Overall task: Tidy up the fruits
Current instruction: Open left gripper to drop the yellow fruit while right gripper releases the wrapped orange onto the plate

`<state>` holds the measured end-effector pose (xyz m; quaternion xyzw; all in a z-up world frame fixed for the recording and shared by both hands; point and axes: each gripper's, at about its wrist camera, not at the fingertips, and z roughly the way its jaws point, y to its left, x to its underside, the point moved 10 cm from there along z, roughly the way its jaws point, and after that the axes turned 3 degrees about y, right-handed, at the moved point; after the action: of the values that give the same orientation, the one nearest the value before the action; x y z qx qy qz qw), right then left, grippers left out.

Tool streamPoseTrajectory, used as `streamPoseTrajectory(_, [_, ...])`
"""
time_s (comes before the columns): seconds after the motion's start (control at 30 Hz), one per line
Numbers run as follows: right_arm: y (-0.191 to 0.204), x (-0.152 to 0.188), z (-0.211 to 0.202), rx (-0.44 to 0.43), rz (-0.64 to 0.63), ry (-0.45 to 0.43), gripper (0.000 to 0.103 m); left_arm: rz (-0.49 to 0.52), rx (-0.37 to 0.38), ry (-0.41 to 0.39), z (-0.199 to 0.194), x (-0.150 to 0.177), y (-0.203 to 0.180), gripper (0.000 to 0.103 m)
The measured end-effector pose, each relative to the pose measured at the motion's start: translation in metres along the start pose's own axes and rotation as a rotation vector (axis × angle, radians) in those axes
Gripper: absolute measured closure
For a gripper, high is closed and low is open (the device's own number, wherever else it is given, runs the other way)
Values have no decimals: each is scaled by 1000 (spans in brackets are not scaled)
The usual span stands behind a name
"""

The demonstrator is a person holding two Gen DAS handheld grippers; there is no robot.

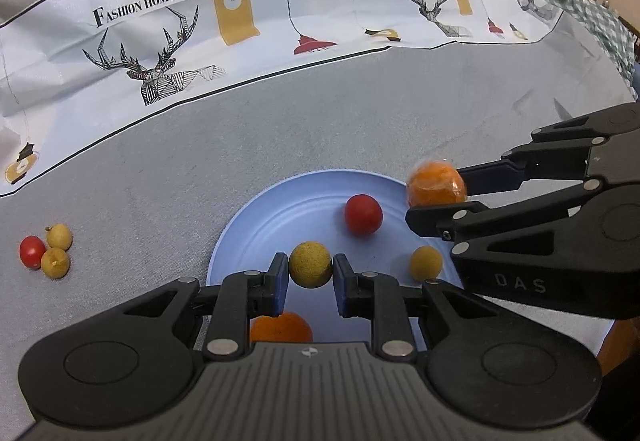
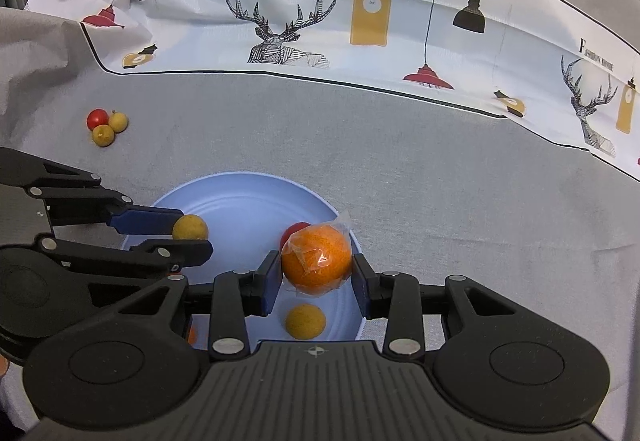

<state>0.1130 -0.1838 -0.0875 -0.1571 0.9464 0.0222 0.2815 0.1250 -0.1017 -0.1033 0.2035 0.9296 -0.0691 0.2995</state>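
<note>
Jaws of the left gripper are closed on a small yellow-green fruit, pads pressed on its two sides, held just above the blue plate. Jaws of the right gripper are clamped on a wrapped orange, clear film bunched at its top, held over the plate's right rim.

Both grips are taken across the widest part of the round fruit, presumably so nothing rolls out. Both grippers are pitched downward over the plate, consistent with a drop-off rather than a pick-up; that is a judgement.

Already lying on the plate: a red fruit, a second yellow-green fruit and an unwrapped orange, the last partly hidden under the left gripper. The plate is evidently being used as the collection point.

Still out on the grey-covered bench, well apart to the left of the plate: a tight cluster of one small red fruit and two yellow-green ones, touching one another.

Task is judged roughly two thirds done. Risk noted: the two grippers are close together over the plate, so releases are best staggered; round fruit may roll on release.
</note>
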Motion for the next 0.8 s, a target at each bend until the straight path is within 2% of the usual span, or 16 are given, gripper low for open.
streamPoseTrajectory(0.8, [1,1,4,1,-11,18,64,23,-1,16,3,3,-3,77])
